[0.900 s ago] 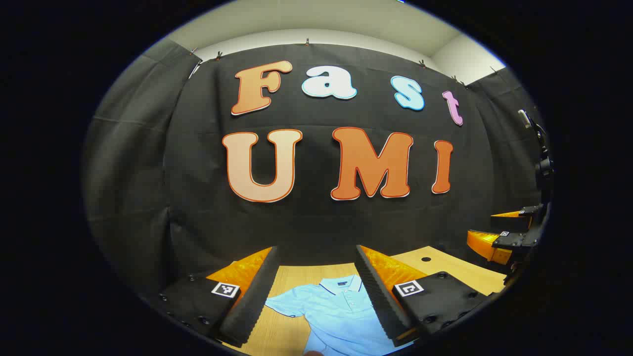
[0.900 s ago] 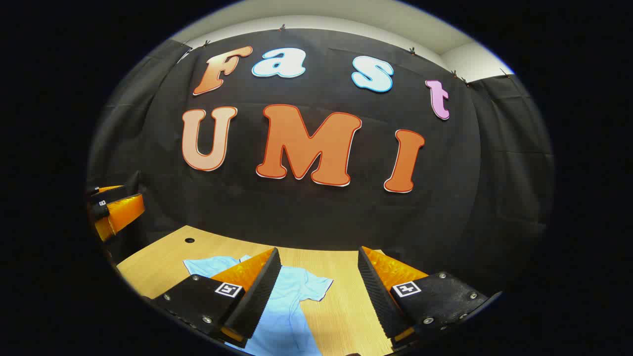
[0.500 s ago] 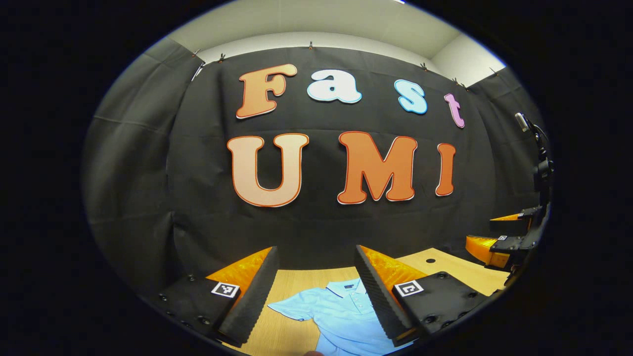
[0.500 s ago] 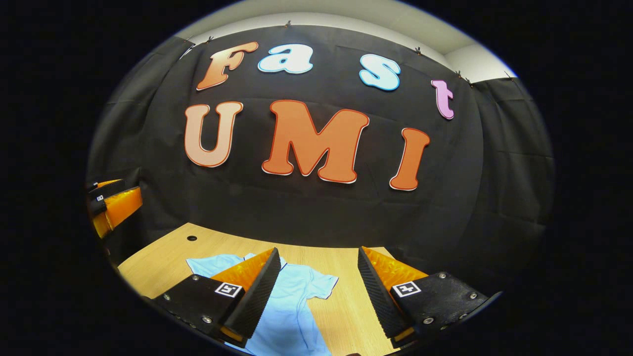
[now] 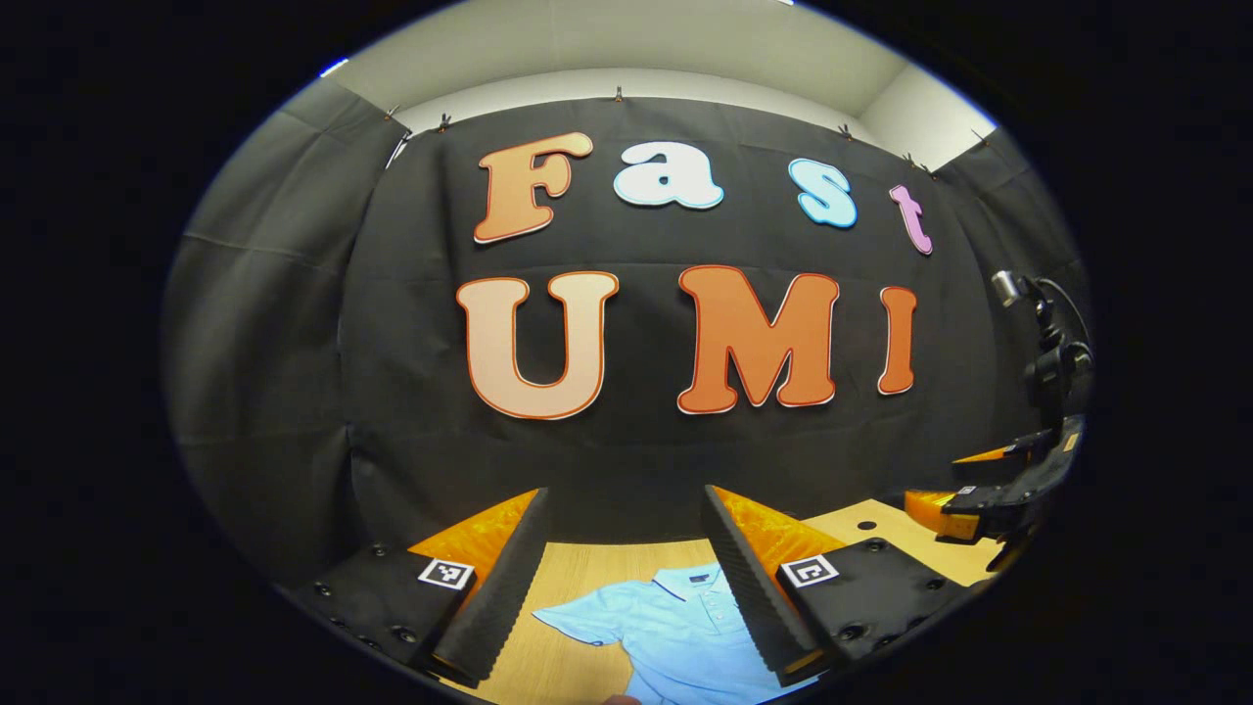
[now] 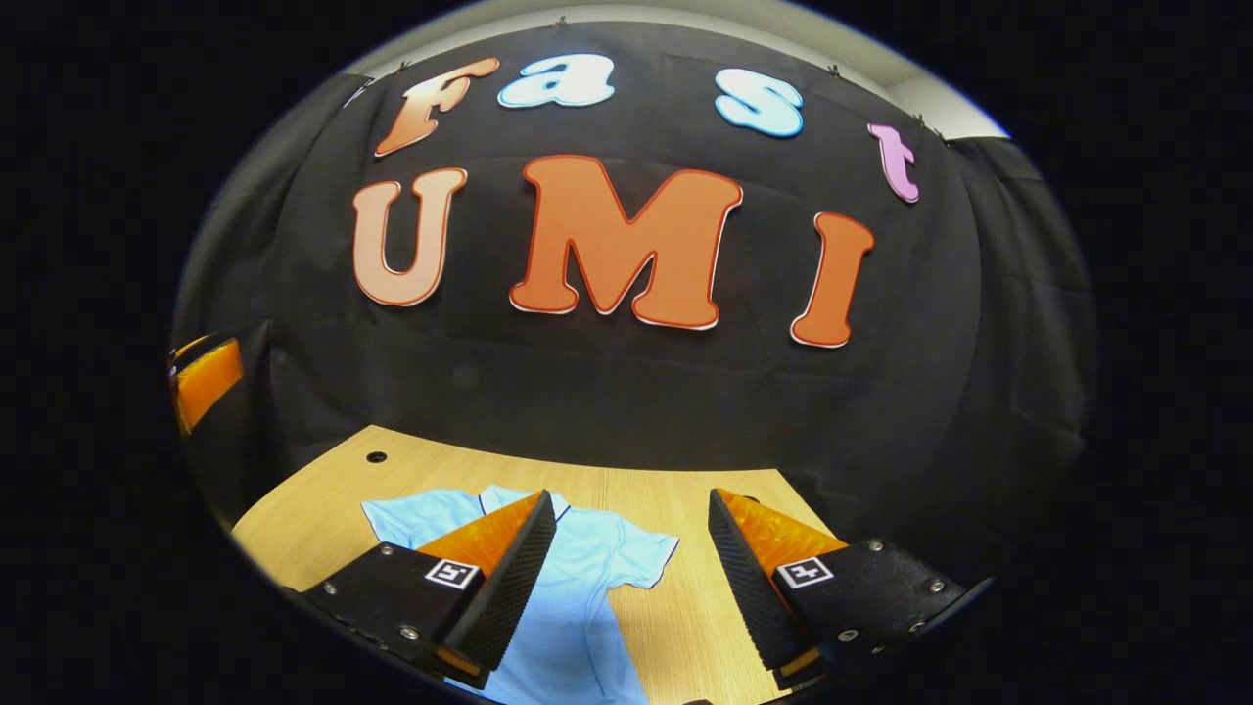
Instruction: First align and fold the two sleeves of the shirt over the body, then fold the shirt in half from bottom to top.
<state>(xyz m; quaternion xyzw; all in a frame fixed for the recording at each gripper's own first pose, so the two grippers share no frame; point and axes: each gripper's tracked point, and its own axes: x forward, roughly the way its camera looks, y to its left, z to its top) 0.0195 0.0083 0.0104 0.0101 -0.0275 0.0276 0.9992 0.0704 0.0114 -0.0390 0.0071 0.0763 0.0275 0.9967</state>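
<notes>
1. While both grippers are hanging above the wooden table [image 6: 685, 509], the light blue shirt [image 5: 675, 627] is lying flat below and ahead of them, collar pointing away, its length running straight out from the fingers.
2. The left gripper [image 5: 626, 578] is sitting over the shirt's left sleeve [image 5: 578, 617], jaws standing wide apart and holding nothing.
3. The right gripper [image 6: 631, 578] is hovering over the right sleeve [image 6: 641, 558], jaws likewise parted and empty.
4. Each gripper is looking nearer its own sleeve, so I would guess each takes that side.
5. Both are pointing forward, tilted only slightly down, needing to dip further.
</notes>
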